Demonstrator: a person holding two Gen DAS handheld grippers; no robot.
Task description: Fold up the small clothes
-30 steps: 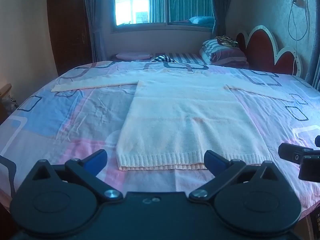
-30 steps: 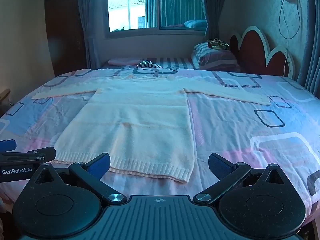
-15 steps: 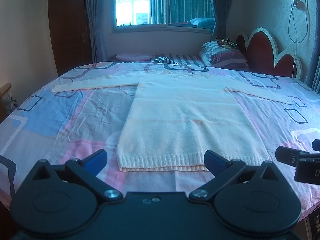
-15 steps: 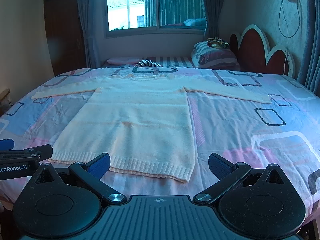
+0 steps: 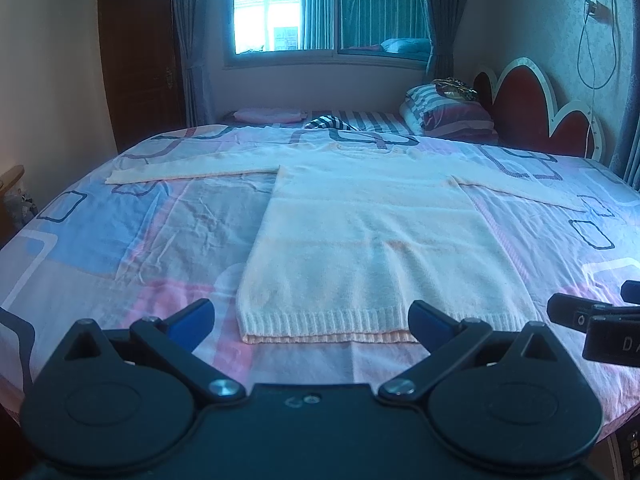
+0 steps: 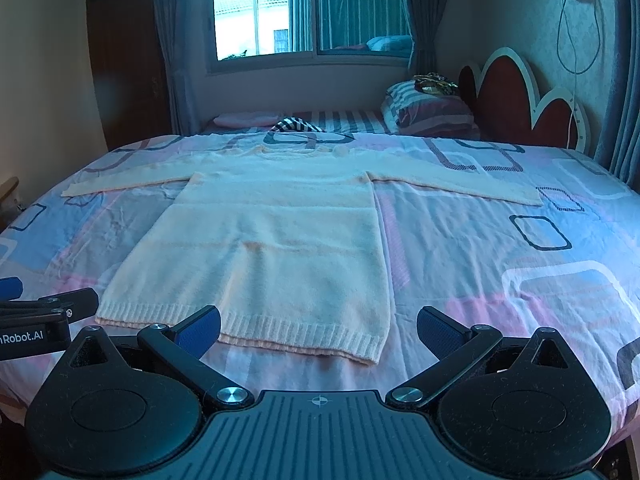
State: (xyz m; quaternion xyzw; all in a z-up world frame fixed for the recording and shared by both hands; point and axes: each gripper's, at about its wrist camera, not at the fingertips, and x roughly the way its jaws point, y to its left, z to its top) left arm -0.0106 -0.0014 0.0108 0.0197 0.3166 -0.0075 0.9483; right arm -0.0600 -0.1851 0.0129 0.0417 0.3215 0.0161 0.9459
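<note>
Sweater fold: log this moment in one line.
stage: pre-grasp | sweater: flat, sleeves spread | left gripper: open, empty | right gripper: open, empty

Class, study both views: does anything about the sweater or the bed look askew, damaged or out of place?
Nothing stands out. The cream sweater lies flat on the bed sheet, sleeves spread, hem straight. Left gripper and right gripper are open and empty.

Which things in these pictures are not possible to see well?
- Sweater underside: hidden against the bedsheet, both views.
- Right tongs in left view: cut off by the frame edge.
- Shiny object on the striped pillow: too small to identify, both views.
</note>
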